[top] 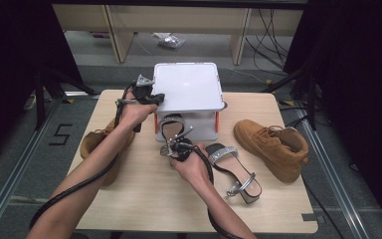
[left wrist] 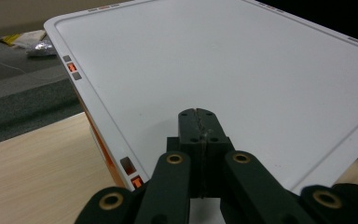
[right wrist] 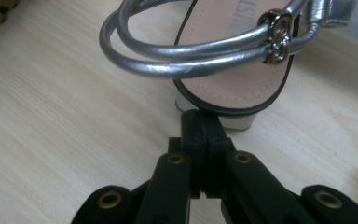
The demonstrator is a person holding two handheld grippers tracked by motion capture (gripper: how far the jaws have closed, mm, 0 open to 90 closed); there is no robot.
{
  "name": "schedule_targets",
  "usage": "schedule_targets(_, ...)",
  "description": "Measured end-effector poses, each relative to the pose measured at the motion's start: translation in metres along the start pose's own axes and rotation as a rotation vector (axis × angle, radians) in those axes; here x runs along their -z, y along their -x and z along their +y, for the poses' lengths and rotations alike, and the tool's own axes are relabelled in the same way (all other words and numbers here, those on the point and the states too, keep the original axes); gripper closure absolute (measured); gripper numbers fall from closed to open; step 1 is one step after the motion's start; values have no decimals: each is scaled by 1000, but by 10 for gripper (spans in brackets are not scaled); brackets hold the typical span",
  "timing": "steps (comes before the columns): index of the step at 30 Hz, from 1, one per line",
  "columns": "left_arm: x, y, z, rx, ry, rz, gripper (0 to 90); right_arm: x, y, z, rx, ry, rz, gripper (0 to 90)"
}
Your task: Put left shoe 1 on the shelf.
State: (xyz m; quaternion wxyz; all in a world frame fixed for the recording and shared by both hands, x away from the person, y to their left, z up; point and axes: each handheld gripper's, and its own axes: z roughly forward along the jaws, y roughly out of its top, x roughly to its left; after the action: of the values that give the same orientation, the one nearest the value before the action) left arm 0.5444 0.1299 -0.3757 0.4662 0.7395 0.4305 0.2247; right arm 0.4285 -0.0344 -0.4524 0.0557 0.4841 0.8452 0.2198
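A white shelf stand (top: pixel 186 87) with orange legs stands at the table's far middle. My left gripper (top: pixel 155 98) hovers over its left edge; in the left gripper view its jaws (left wrist: pixel 199 114) are pressed together, empty, above the white top (left wrist: pixel 242 60). A silver strappy sandal (top: pixel 171 124) lies with its toe under the stand. My right gripper (top: pixel 175 148) sits right behind its heel, shut with nothing between the jaws (right wrist: pixel 200 117). The sandal's silver ankle straps (right wrist: pixel 186 58) and buckle loop just ahead of the tips. Whether the tips touch the heel I cannot tell.
A second silver sandal (top: pixel 235 170) lies to the right of my right hand. One tan boot (top: pixel 273 147) rests on its side at the right of the table, another (top: pixel 92 142) at the left under my left forearm. The wooden table's (top: pixel 144 199) near part is bare.
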Motion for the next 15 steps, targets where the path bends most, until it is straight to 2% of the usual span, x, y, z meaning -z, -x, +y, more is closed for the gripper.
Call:
schedule_targets(1, 0, 0, 0, 1, 1, -1, 896, 0, -1, 2, -7, 4, -10, 900)
schedule_targets(2, 0, 0, 0, 1, 1, -2, 896, 1, 0, 3, -10, 6, 1, 900)
schedule_targets(3, 0, 0, 0, 2, 0, -2, 896, 1, -1, 4, -7, 9, -22, 900)
schedule_targets(4, 0, 0, 0, 4, 5, -5, 896, 1, 1, 6, 5, 17, -16, 900)
schedule_targets(5, 0, 0, 0, 4, 5, -5, 896, 0, 1, 7, -1, 31, -33, 900)
schedule_targets(8, 0, -1, 0, 5, 5, -7, 896, 0, 1, 11, -5, 36, -40, 900)
schedule_targets(9, 0, -1, 0, 7, 5, -9, 896, -1, 3, 13, 20, 44, -44, 900)
schedule_targets(10, -1, -1, 0, 8, 6, -10, 896, -2, 2, 15, -1, 43, -42, 900)
schedule_targets(13, 0, -1, 0, 7, 6, -12, 896, -4, 3, 19, 25, 68, -57, 900)
schedule_targets(14, -1, 0, 0, 10, 9, -9, 896, -4, 2, 20, 3, 70, -61, 900)
schedule_targets(15, -1, 0, 0, 8, 7, -7, 896, -4, 2, 21, 5, 73, -60, 900)
